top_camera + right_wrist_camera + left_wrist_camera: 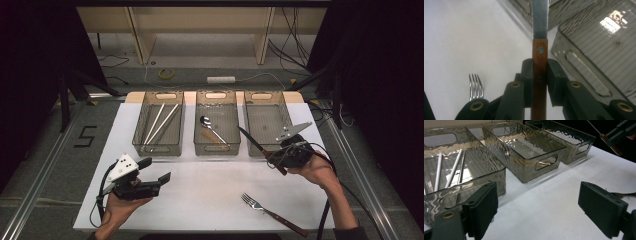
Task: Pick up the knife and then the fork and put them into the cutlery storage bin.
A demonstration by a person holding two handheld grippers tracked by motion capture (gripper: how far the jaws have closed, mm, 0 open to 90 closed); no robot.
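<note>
**Knife gripped by its wooden handle beside the right bin**

The knife (260,149) is clamped at its riveted wooden handle by the right gripper (540,82), its flat steel blade slanted up-left across the ribbed, smoky right bin (287,117). The left gripper (150,175) is held wide and empty above the white table (200,190). A wooden-handled fork (272,214) lies nearby.

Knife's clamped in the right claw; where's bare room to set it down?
The right bin looks bare. The white table is open between the left claw and the fork. Crowded: the left bin with sticks, the middle bin with a spoon.
</note>
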